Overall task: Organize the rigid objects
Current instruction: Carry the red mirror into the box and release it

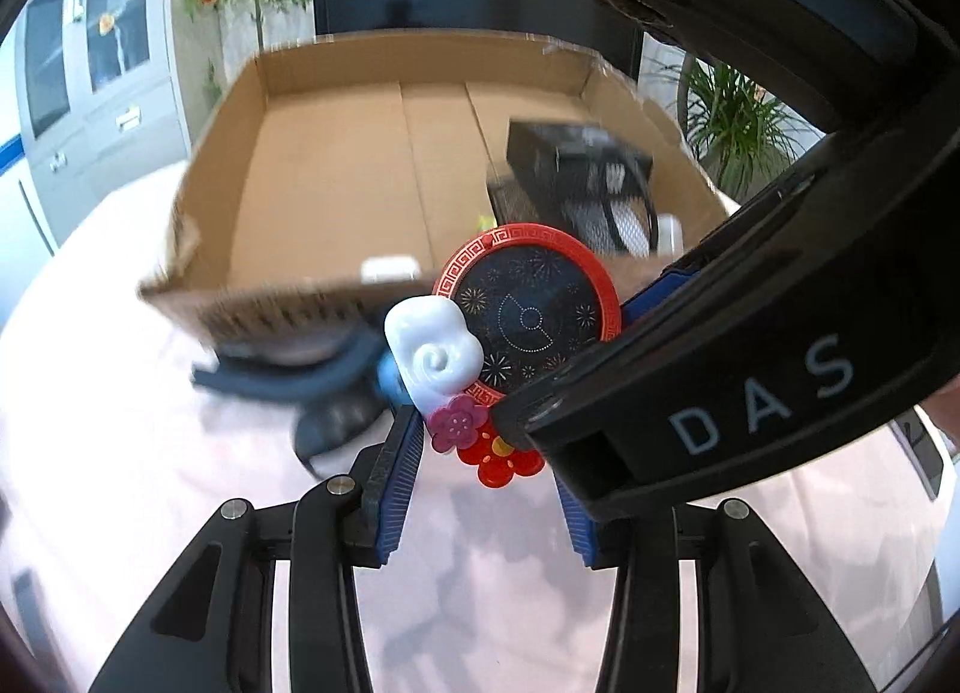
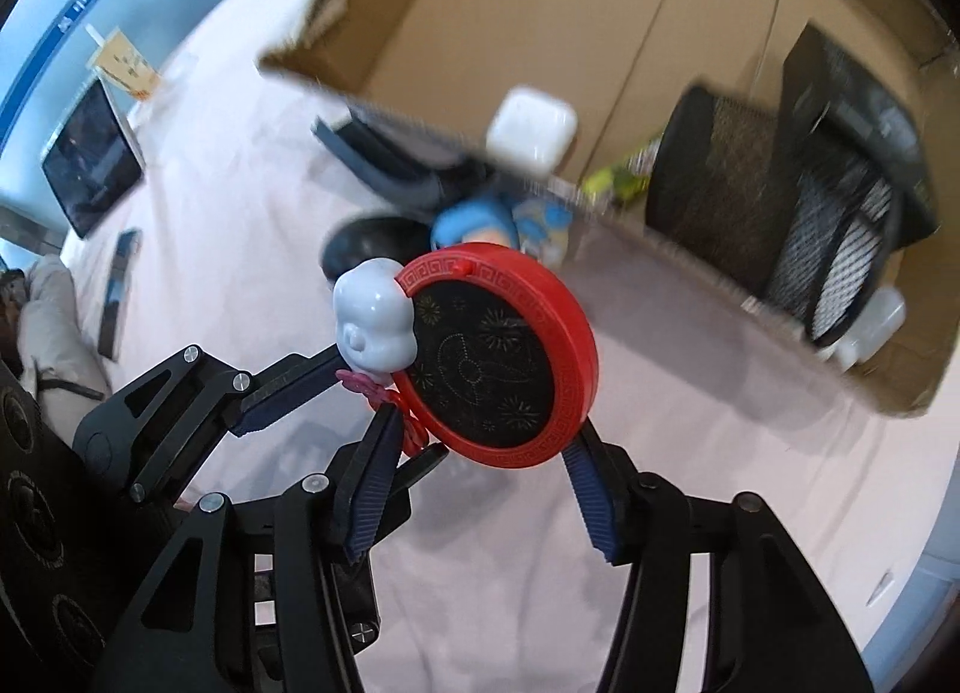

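— While lifted above the pale pink cloth [image 2: 252,201], what grips the red round toy [image 2: 501,360]?
— Both: left gripper [image 1: 489,441] and right gripper [image 2: 480,441], each partly closed on its lower rim.
— Beyond?
— Cardboard box [image 1: 336,165] holding black mesh baskets [image 2: 780,201] near its right wall; white case [image 2: 531,132] on its near edge; tablet [image 2: 90,162] toward the cloth's left edge.

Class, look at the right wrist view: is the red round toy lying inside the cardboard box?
No: the red round toy is held up between gripper fingers, in front of the cardboard box.
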`<state>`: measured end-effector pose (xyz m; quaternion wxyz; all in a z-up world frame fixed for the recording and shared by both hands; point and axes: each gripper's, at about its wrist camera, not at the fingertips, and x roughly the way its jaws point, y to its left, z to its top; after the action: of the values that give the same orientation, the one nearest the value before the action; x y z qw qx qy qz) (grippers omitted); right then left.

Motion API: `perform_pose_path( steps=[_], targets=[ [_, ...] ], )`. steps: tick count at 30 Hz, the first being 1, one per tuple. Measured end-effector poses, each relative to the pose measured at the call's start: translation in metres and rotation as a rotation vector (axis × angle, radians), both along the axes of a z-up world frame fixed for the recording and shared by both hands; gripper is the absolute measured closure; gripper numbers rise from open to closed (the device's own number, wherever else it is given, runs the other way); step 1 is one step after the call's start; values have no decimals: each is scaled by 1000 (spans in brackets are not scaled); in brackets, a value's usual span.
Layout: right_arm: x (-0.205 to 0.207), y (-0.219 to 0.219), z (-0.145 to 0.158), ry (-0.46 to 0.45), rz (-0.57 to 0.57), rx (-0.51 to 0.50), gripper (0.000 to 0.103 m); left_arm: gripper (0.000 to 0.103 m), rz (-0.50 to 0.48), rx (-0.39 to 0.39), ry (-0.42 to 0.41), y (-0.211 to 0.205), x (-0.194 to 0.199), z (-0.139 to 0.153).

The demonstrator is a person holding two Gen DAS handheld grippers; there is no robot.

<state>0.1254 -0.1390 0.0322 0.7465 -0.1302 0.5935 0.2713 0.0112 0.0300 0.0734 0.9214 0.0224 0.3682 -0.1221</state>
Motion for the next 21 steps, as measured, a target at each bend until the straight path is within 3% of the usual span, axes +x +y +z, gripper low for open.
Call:
perform_pose_path(
  steps=[9, 21],
  targets=[
    [51, -2, 35, -84, -49, 64, 52, 62, -12, -64, 5, 11, 71, 36],
    [117, 18, 23, -96, -96, 31, 52, 62, 20, -63, 58, 23, 155, 17]
  ],
)
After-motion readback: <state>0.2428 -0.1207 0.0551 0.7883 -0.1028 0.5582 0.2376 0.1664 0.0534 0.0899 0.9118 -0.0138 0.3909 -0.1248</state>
